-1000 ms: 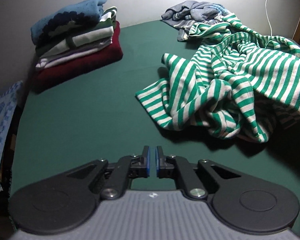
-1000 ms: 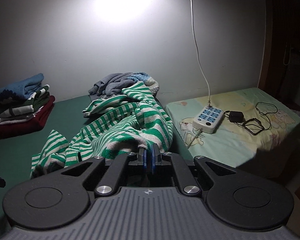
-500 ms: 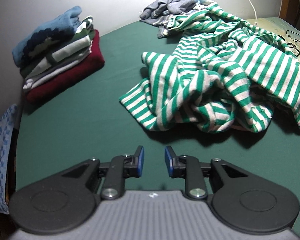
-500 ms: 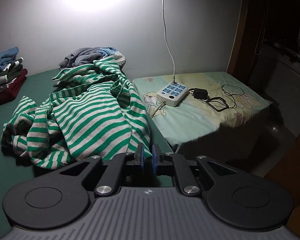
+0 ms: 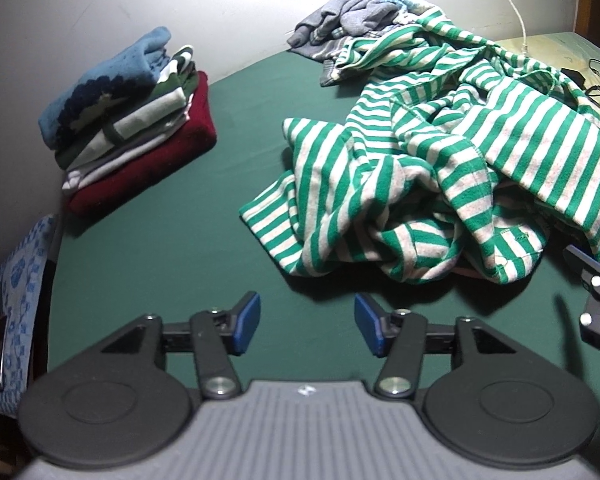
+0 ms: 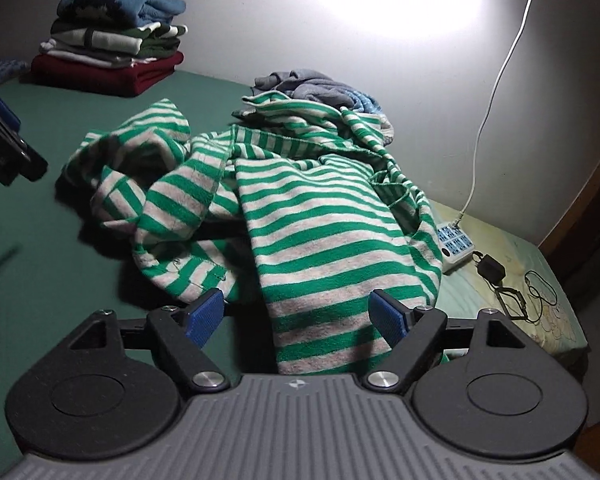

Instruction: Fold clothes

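Note:
A crumpled green and white striped garment (image 5: 432,168) (image 6: 320,220) lies in a heap on the green sheet (image 5: 172,240). My left gripper (image 5: 307,326) hangs over bare sheet just short of the heap's near edge, its jaws opening with nothing between them. My right gripper (image 6: 298,312) is low over the heap's near end, jaws opening wide; a striped fold lies between the blue pads (image 6: 204,314) without being pressed. The right gripper also shows at the right edge of the left wrist view (image 5: 598,300).
A stack of folded clothes (image 5: 128,120) (image 6: 112,56) stands by the wall at the far left. A grey and blue bundle (image 5: 360,20) (image 6: 316,90) lies behind the heap. A power strip (image 6: 456,246), charger and cables lie on the pale sheet at right. A blue patterned cloth (image 5: 16,292) hangs off the left edge.
Both grippers went from shut to wide open. The right gripper dropped and rolled toward the striped heap, which now lies between its pads. The left gripper shifted closer to the heap.

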`<act>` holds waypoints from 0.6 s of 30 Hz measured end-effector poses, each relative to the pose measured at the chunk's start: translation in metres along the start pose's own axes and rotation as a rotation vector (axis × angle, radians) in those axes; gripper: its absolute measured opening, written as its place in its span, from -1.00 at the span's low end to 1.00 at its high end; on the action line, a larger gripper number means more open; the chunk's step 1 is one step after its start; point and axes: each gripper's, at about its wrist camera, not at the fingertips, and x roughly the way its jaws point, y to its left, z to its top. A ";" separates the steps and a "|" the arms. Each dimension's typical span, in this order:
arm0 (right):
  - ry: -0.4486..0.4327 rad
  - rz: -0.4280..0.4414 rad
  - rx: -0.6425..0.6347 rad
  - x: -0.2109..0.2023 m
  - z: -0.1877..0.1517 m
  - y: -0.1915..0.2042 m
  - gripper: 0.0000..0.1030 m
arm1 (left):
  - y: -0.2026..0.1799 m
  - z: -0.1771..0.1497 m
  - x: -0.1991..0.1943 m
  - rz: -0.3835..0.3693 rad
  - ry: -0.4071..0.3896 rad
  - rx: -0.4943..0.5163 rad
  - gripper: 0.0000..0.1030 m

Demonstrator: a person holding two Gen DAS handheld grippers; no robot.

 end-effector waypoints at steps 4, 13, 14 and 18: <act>0.017 0.004 0.068 0.018 0.002 -0.019 0.53 | 0.002 0.002 -0.001 0.005 0.015 -0.039 0.35; 0.004 0.099 0.340 0.029 0.016 -0.075 -0.62 | -0.009 0.017 0.003 -0.078 0.060 -0.150 0.61; -0.001 0.104 0.360 0.029 0.017 -0.079 -0.66 | -0.013 0.020 0.003 -0.081 0.061 -0.149 0.67; -0.031 0.114 0.406 0.033 0.024 -0.096 -0.68 | -0.027 0.029 0.008 -0.084 0.066 -0.138 0.76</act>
